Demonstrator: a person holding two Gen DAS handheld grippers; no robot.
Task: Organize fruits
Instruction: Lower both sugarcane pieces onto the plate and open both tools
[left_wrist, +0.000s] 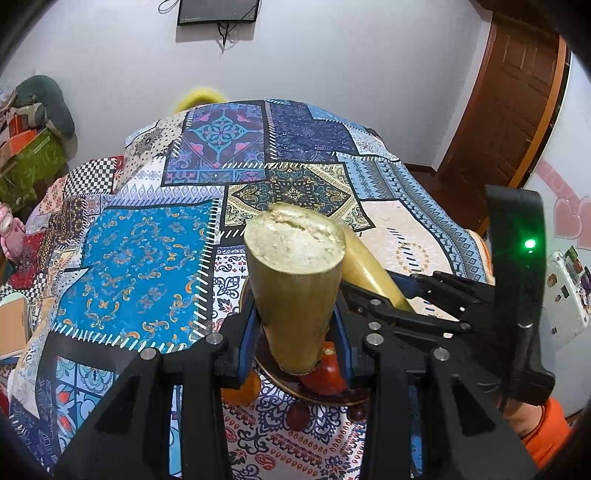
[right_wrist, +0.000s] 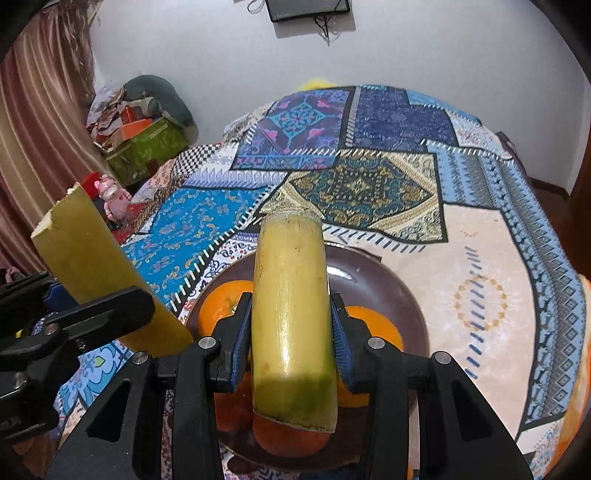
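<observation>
Clamping holds on both sides: left gripper (left_wrist: 293, 328) grips one sugarcane piece (left_wrist: 295, 284), right gripper (right_wrist: 291, 332) grips a second sugarcane piece (right_wrist: 291, 332), both over the brown plate (right_wrist: 384, 273). Oranges (right_wrist: 221, 302) could be knocked off if either is lowered carelessly; the two pieces could be clashed together.

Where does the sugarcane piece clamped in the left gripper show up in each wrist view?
Left wrist: the left gripper's cane piece stands dead centre, cut end facing the camera, between the blue pads.
Right wrist: same piece at the left edge, slanting up from the left gripper.
Shared landmark: the brown plate, which is under both grippers; in the left view only its rim peeks out.
</observation>
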